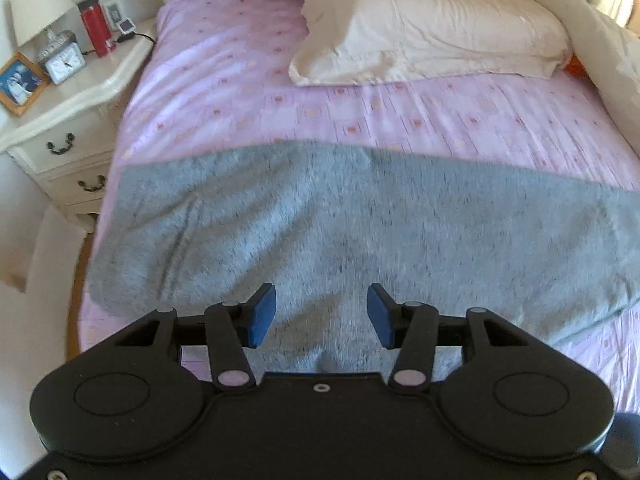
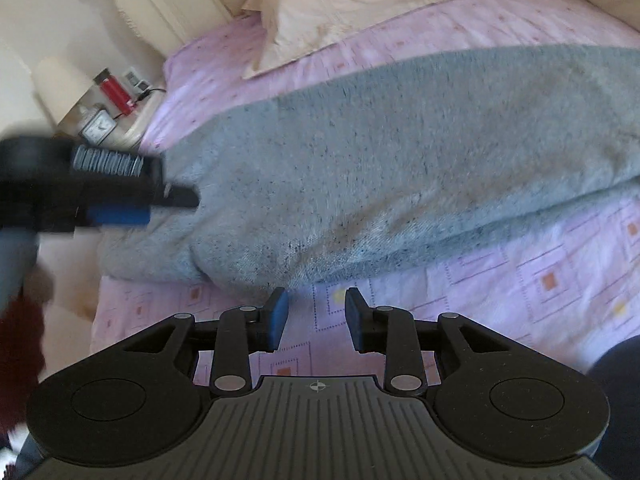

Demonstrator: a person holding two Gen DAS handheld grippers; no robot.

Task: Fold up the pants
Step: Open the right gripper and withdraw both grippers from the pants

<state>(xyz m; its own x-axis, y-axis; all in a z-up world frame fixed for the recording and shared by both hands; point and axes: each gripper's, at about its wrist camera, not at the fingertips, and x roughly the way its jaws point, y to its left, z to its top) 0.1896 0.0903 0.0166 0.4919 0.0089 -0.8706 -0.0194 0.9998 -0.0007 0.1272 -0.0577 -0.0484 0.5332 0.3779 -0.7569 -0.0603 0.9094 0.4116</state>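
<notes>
Grey pants (image 1: 340, 220) lie spread flat across the pink patterned bed sheet (image 1: 248, 92), running left to right. My left gripper (image 1: 321, 316) is open and empty, hovering just above the near part of the pants. In the right wrist view the pants (image 2: 400, 168) fill the middle. My right gripper (image 2: 316, 320) is open and empty over bare sheet (image 2: 520, 300), just short of the pants' near edge. The left gripper (image 2: 120, 208) shows blurred at the left edge, over the pants' left end.
A cream pillow (image 1: 432, 28) and a bunched duvet (image 1: 600, 32) lie at the head of the bed. A white nightstand (image 1: 68, 92) to the left holds a lamp (image 1: 36, 4), a clock, a photo frame and a red bottle (image 1: 95, 26).
</notes>
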